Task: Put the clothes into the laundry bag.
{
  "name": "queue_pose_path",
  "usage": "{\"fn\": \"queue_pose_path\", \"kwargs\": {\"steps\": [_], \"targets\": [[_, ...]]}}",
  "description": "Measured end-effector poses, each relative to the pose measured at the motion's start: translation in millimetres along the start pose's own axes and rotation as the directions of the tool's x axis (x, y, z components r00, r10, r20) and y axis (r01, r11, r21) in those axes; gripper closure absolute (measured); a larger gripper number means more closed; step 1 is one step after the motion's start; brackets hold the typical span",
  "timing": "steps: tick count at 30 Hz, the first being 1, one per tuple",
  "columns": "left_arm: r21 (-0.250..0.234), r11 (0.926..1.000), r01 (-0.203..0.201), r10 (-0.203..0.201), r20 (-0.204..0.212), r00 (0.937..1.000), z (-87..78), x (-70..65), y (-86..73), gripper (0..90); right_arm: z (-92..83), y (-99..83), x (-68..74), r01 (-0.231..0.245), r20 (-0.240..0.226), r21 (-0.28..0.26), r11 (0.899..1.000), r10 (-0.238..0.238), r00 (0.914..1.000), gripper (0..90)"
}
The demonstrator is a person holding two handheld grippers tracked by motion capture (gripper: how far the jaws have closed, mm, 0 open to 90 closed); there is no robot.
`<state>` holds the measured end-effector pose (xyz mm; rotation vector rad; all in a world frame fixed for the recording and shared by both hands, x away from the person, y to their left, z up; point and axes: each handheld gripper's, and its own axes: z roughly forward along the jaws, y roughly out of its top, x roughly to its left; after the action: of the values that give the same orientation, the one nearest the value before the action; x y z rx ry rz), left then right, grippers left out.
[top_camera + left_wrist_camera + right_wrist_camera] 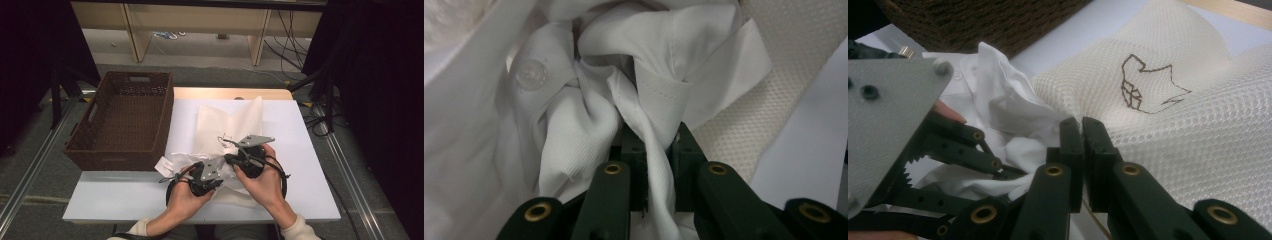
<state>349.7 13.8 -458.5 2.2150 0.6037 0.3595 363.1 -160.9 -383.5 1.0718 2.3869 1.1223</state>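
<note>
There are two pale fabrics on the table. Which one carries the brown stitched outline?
The cream mesh bag carries it: open netted weave, with the brown outline stitched on. The white shirt beside it is smooth, plain cloth with a button, pinched in the left tool.

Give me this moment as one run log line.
left gripper: shut on white shirt | right gripper: shut at mesh bag edge | basket: left of bag
</note>
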Motion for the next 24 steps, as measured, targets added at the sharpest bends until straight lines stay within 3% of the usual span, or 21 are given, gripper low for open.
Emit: {"fn": "queue_pose_path", "kwargs": {"steps": [3,5,6,7,8,10,11,12,14,15,17,18,20,21,24], "targets": [[0.015,0.9998,0.01,-0.01,-0.008,0.9999,3.9,4.3,3.1,80.0,-1.2,0.9,1.9,-0.015,-0.011,0.0,1.0,0.015,0.9998,89.1],[0.014,0.9979,0.063,-0.062,-0.034,0.9975,10.1,6.3,2.4,79.5,-1.9,0.9,3.1,-0.028,-0.008,0.008,1.0,0.028,0.9996,89.1],[0.016,0.9992,0.036,-0.035,-0.046,0.9983,13.5,10.9,2.4,79.0,-0.4,0.7,1.5,0.009,-0.008,-0.01,1.0,-0.009,0.9999,89.1],[0.025,0.9997,-0.004,0.006,-0.061,0.9981,16.1,16.3,2.8,77.8,-0.4,0.6,1.6,0.008,-0.01,-0.008,1.0,-0.008,0.9999,89.1],[0.023,0.9996,0.014,-0.013,-0.038,0.9992,20.2,17.6,1.8,76.4,-0.4,0.6,1.5,0.009,-0.011,-0.007,1.0,-0.009,0.9999,89.1],[0.031,0.9995,0.006,-0.005,-0.047,0.9989,23.0,19.6,1.0,72.6,-0.5,0.8,1.4,-0.001,-0.016,0.002,1.0,0.001,0.9999,89.1],[0.033,0.9994,0.002,-0.001,-0.031,0.9995,23.9,19.6,0.5,70.1,-1.8,0.6,3.5,-0.046,-0.018,0.018,0.999,0.046,0.9988,89.1],[0.029,0.9996,0.003,-0.003,-0.029,0.9996,23.5,18.7,0.1,66.9,-0.8,0.6,0.7,-0.015,-0.019,0.006,1.0,0.015,0.9997,89.1],[0.031,0.9994,0.011,-0.01,-0.024,0.9997,19.9,16.7,0.0,59.1,-1.2,0.4,0.6,-0.033,-0.017,0.012,0.999,0.033,0.9993,89.1],[0.028,0.9995,0.013,-0.013,-0.002,0.9999,18.3,16.2,0.1,53.3,-1.1,0.4,0.0,-0.034,-0.021,0.009,0.999,0.034,0.9992,89.1],[0.031,0.9995,-0.01,0.01,0.005,0.9999,10.6,13.7,0.3,42.7,-1.5,0.2,-0.9,-0.031,-0.017,0.009,0.999,0.031,0.9994,89.1],[0.041,0.9991,0.007,-0.007,0.006,1.0,4.2,10.3,-0.5,38.6,-1.7,0.2,-2.3,-0.019,-0.013,0.003,1.0,0.019,0.9997,89.1],[0.014,0.9989,-0.044,0.044,-0.012,0.999,-8.1,10.1,-0.8,33.8,-2.2,0.2,-2.8,-0.033,-0.015,0.008,0.999,0.034,0.9993,89.0],[0.013,0.9983,-0.057,0.057,-0.014,0.9983,-17.1,9.2,-2.0,31.4,-1.5,0.0,-4.4,-0.013,-0.011,-0.001,1.0,0.013,0.9999,89.0],[0.008,0.9984,-0.055,0.056,-0.034,0.9979,-37.4,10.3,-8.4,26.1,-1.9,0.1,-6.0,-0.021,-0.015,0.005,1.0,0.021,0.9997,89.0]]}}
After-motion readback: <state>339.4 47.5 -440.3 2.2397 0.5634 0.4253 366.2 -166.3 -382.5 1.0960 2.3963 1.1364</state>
